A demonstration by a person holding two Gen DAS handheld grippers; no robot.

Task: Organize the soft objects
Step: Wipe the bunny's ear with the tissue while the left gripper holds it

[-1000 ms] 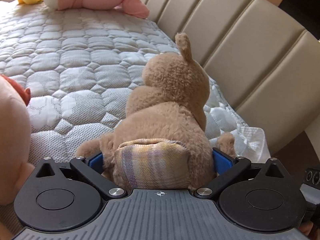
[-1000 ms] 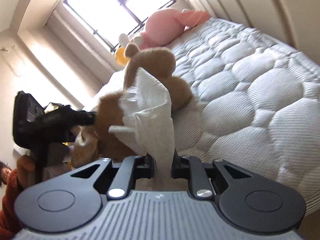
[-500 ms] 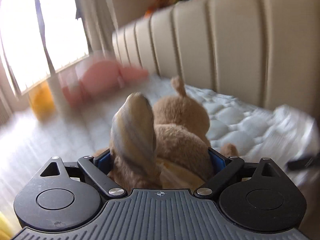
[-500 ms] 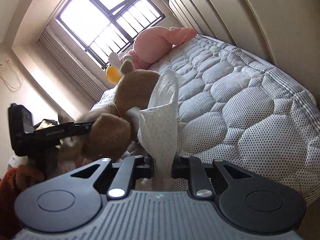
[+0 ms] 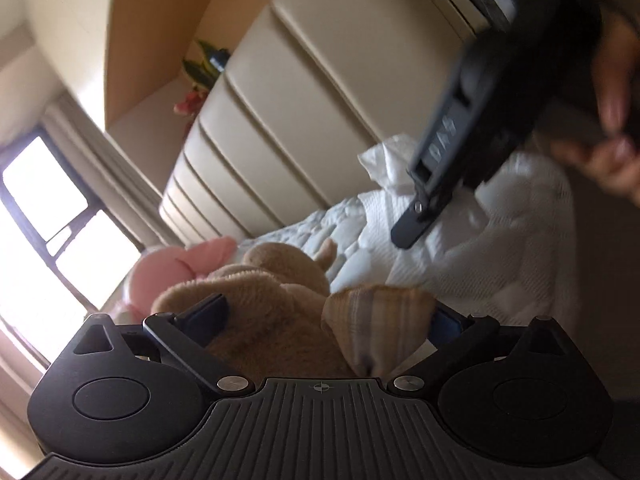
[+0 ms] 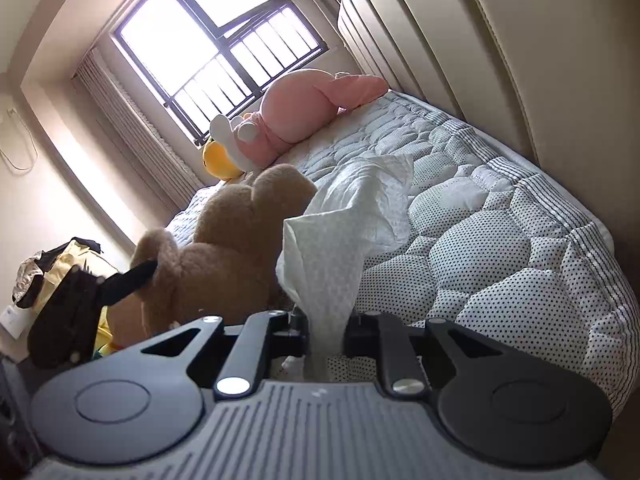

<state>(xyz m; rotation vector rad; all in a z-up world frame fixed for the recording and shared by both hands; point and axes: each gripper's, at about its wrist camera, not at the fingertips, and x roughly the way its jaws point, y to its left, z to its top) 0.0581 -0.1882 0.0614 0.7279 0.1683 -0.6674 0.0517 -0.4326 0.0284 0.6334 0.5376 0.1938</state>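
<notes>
L gripper [image 5: 326,318] has the brown plush [image 5: 276,300] between its jaws; jaws spread v. wide and opening at this moment, blue pads at the toy's flanks, plush fills the whole gap. Whether the pads press on it: can't tell for sure, looks like contact both sides. Plush's striped fabric paw [image 5: 380,328] sticks up by the R-side pad. The plush's far end reaches the quilted mattress [image 6: 500,208], near the bed edge.

R gripper [image 6: 326,330] nearly closed, pinching a white tissue/cloth [image 6: 344,232]; cloth stands up from the jaws and flops over toward the mattress. Seen from L wrist cam, R gripper is upper right, blurred, person's hand [image 5: 616,128] on it.

Pink plush [image 6: 304,108] and yellow plush [image 6: 218,160] lie at the far end of the mattress by the window [image 6: 216,48], well apart from the brown one. Padded headboard [image 5: 320,92] runs along the bed.
</notes>
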